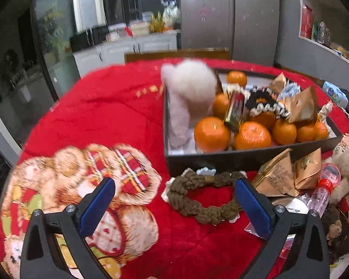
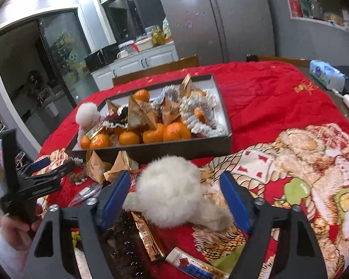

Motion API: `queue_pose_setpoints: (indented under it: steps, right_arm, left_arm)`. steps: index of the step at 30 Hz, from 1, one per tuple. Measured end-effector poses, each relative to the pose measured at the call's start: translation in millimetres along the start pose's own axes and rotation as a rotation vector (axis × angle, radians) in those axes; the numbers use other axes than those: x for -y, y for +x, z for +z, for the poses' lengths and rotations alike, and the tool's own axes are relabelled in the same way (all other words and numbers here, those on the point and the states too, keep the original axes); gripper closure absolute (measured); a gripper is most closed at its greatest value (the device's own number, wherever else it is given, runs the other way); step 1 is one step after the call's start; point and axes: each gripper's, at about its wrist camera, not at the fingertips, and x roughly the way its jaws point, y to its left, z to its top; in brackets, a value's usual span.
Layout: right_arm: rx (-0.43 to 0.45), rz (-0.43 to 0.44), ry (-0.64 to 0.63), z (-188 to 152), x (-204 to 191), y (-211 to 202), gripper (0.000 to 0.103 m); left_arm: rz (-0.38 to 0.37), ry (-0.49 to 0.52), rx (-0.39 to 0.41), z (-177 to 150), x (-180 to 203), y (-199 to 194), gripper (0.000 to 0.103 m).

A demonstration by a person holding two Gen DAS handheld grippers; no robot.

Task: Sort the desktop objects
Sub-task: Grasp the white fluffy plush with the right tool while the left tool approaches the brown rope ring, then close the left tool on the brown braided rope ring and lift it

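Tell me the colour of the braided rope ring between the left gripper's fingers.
Olive-brown braided rope ring; clearest in the left wrist view.

Left claw [image 1: 174,194] spread wide, empty; right claw [image 2: 174,191] likewise spread.

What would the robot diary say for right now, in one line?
left gripper: open over brown scrunchie | right gripper: open around white plush | box: oranges, packets

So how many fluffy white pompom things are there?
2: one pompom at the box's left end, another pompom on the red cloth between the right gripper's open fingers.
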Motion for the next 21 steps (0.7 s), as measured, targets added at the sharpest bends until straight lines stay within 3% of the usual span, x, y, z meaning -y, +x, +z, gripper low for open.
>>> queue_pose_setpoints:
  steps: [4, 7, 11, 14, 21]
  right_arm:
    - [-0.035, -0.006, 0.012, -3, 4, 12, 0.035]
    - [-0.076, 0.037, 0.052, -7, 9, 19, 0.041]
    - [-0.072, 0.04, 0.074, -12, 12, 19, 0.044]
    - [-0.075, 0.042, 0.08, -14, 13, 21, 0.057]
    - [-0.058, 0.045, 0.062, -15, 6, 18, 0.067]
  left_arm:
    - [-0.028, -0.053, -0.041, 2, -13, 13, 0.0]
    - [-0.059, -0.086, -0.093, 0, -19, 22, 0.0]
    - [-0.008, -0.08, -0.111, 0, -16, 26, 0.0]
    - [0.035, -0.063, -0.118, -1, -10, 26, 0.0]
    - [0.006, -0.065, -0.116, -2, -14, 27, 0.001]
